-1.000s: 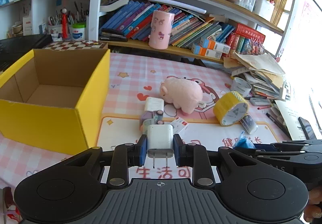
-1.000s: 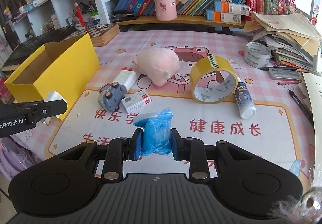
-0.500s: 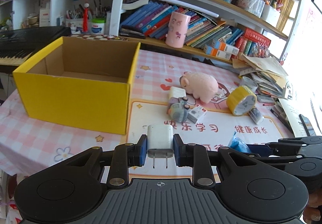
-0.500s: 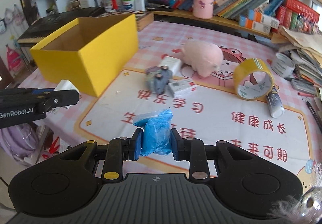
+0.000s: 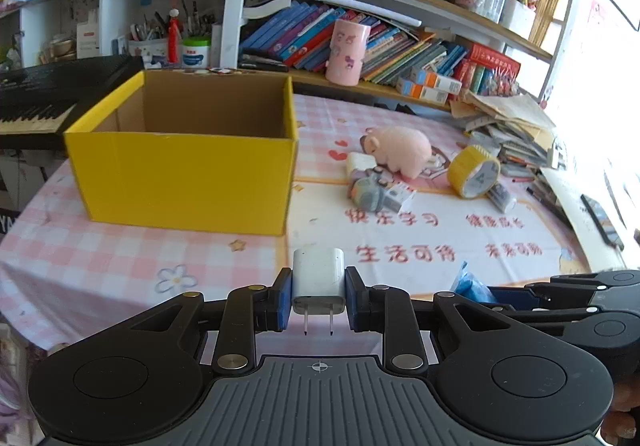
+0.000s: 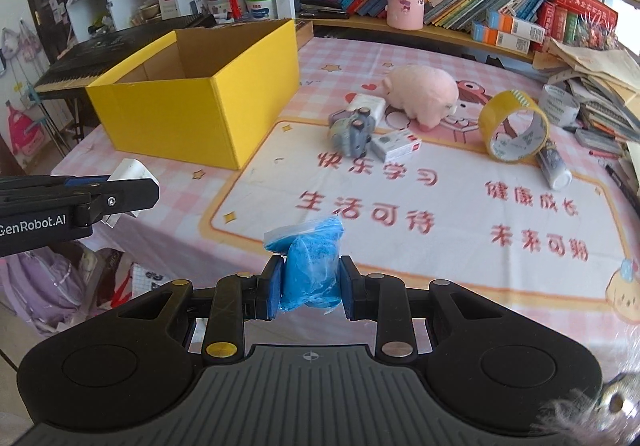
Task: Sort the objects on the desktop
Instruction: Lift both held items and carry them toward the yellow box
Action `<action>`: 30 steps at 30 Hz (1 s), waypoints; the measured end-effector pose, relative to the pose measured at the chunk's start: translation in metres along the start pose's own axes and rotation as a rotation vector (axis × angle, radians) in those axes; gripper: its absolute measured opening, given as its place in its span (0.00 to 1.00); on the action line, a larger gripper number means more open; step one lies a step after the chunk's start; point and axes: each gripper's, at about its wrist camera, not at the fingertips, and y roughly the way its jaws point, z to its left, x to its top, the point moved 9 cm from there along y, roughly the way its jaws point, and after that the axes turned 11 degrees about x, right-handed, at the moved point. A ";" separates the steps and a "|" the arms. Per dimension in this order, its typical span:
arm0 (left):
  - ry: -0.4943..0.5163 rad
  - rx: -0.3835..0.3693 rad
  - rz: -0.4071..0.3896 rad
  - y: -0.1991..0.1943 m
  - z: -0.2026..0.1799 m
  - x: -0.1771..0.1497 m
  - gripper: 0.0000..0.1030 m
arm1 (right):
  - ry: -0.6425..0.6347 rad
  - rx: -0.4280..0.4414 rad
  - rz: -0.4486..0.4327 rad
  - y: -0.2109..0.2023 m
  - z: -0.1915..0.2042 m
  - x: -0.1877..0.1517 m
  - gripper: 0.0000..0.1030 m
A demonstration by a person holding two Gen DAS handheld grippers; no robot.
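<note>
My left gripper (image 5: 318,300) is shut on a white plug charger (image 5: 319,280), prongs toward the camera, held above the table's front edge. My right gripper (image 6: 307,288) is shut on a blue plastic bag (image 6: 310,266), also near the front edge. An open yellow cardboard box (image 5: 184,169) stands at the left; it also shows in the right wrist view (image 6: 200,105). On the table lie a pink plush pig (image 6: 422,91), a grey toy (image 6: 352,129), a small white box (image 6: 396,143), a yellow tape roll (image 6: 514,127) and a white tube (image 6: 554,167).
A bookshelf with a pink cup (image 5: 346,51) runs along the back. A keyboard (image 5: 44,101) sits at the far left. Stacked papers (image 5: 516,133) and a white tape roll (image 6: 558,109) lie at the right. The printed mat (image 6: 420,205) covers the table's middle.
Both grippers have pulled back toward the front edge and away from the objects, each still holding its item. The yellow box now sits more centred in the left wrist view.
</note>
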 end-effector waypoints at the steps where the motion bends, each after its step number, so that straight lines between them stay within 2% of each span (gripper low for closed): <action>1: 0.007 0.004 0.001 -0.002 0.004 -0.002 0.24 | 0.007 0.004 -0.003 0.000 0.004 -0.002 0.26; 8: 0.035 0.039 0.002 -0.018 0.033 -0.016 0.24 | 0.035 0.034 -0.023 0.008 0.036 -0.009 0.26; 16: -0.008 0.073 -0.009 -0.028 0.062 -0.021 0.24 | -0.025 0.077 -0.009 0.019 0.072 -0.008 0.26; 30: -0.053 0.081 -0.022 -0.027 0.087 -0.017 0.24 | -0.071 0.093 0.011 0.034 0.094 -0.001 0.26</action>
